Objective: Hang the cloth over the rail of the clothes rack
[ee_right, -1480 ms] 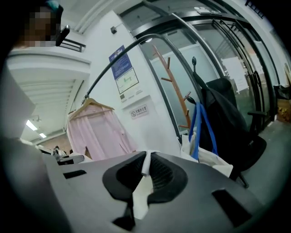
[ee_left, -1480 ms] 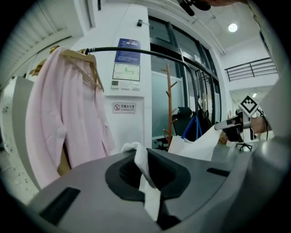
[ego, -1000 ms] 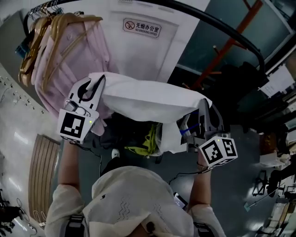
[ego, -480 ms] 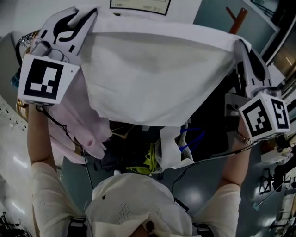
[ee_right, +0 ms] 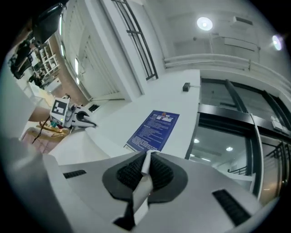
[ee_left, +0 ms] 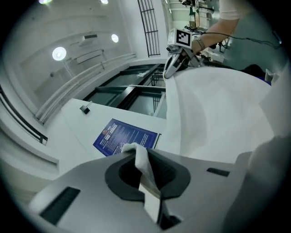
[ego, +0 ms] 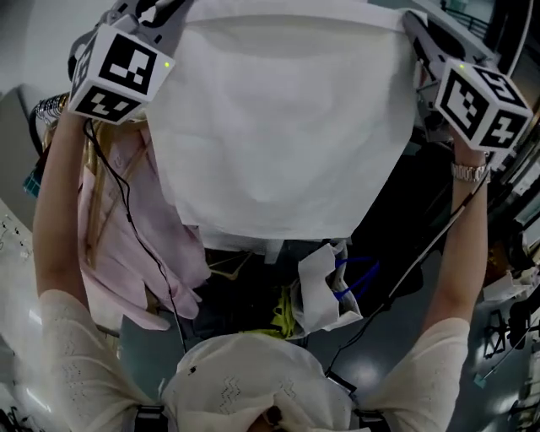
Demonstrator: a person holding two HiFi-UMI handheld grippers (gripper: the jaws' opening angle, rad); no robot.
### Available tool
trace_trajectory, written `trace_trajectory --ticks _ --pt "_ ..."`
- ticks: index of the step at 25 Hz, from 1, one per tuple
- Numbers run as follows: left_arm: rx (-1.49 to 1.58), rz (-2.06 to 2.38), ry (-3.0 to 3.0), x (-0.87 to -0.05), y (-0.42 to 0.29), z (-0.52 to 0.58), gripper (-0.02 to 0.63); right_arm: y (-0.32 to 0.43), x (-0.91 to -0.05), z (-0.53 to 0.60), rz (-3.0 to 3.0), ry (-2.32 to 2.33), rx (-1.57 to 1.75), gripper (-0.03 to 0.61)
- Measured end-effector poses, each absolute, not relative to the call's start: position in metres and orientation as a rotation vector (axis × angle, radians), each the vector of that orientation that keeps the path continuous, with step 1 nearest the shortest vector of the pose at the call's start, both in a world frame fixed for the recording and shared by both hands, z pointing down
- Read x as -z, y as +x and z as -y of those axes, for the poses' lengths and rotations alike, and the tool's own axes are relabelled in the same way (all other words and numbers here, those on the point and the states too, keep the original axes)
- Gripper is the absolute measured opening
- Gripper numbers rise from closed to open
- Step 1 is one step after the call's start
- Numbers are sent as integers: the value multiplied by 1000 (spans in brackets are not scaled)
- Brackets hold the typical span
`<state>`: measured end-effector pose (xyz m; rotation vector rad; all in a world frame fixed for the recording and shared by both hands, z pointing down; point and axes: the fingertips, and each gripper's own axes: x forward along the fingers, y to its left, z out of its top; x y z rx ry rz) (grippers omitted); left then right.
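A white cloth [ego: 278, 126] is stretched wide between both grippers, raised high in the head view and hanging down in front. My left gripper [ego: 160, 8] is shut on its upper left corner; a pinched fold of cloth [ee_left: 142, 166] shows between the jaws in the left gripper view. My right gripper [ego: 415, 25] is shut on the upper right corner, with a fold of cloth [ee_right: 144, 175] in its jaws. The rack's rail is hidden behind the cloth. From the left gripper view I see the right gripper [ee_left: 175, 66] across the cloth; from the right gripper view I see the left gripper [ee_right: 84, 119].
Pink garments [ego: 126, 245] on wooden hangers [ego: 93, 194] hang at the left. A white bag [ego: 325, 283] and yellow-green items [ego: 287, 316] lie below. A blue notice [ee_right: 153, 129] is on the white wall. Cables [ego: 126, 211] trail from the grippers. A dark coat stand is at the right.
Both grippers have lifted the cloth higher, from chest height to the top of the view, and spread it wider. The cloth now covers the wall sign and the rail.
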<state>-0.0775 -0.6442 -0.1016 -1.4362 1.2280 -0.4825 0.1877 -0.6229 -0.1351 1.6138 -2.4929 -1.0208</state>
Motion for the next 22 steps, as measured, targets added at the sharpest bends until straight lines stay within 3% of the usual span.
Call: trace_trajectory --ticks 12,16,22 --pt "729 -1127 -1520 53 -81 702 17 179 74 682 2518 1180 653 26" --pt "791 -1125 -1577 49 -76 708 17 193 67 684 2572 1100 486 75" --pt "829 -1060 -1688 40 -57 706 17 221 61 680 2671 994 339 89"
